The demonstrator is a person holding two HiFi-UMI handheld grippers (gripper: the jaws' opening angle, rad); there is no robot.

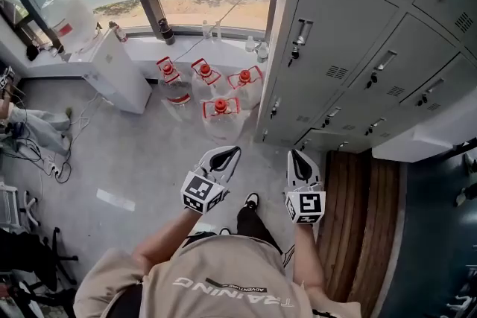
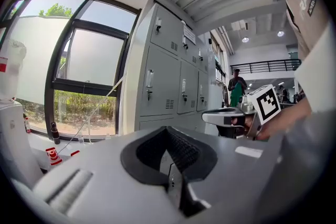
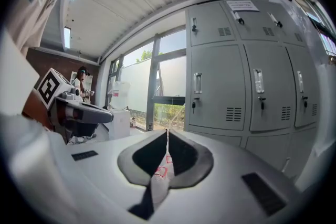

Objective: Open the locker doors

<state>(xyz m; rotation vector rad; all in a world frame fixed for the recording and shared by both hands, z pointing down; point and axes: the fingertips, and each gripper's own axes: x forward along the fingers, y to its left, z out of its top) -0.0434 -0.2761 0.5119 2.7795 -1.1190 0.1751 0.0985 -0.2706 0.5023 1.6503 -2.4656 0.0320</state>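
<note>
A bank of grey lockers [image 1: 350, 48] stands ahead on the right, every door closed, each with a small latch handle [image 1: 300, 33]. The lockers also fill the left gripper view [image 2: 160, 81] and the right gripper view [image 3: 220, 86]. My left gripper [image 1: 232, 151] is held low in front of my body, short of the lockers, shut with nothing between its jaws [image 2: 168, 129]. My right gripper [image 1: 295, 155] hangs beside it, nearer the lockers, likewise shut and empty [image 3: 167, 132]. Neither gripper touches a door.
Several clear water jugs with red caps [image 1: 216, 108] stand on the floor below the window, left of the lockers. A white cabinet [image 1: 119, 71] sits further left, with cables [image 1: 45, 156] on the floor. A wooden strip [image 1: 365, 220] runs at right. A person [image 2: 237, 81] stands far off.
</note>
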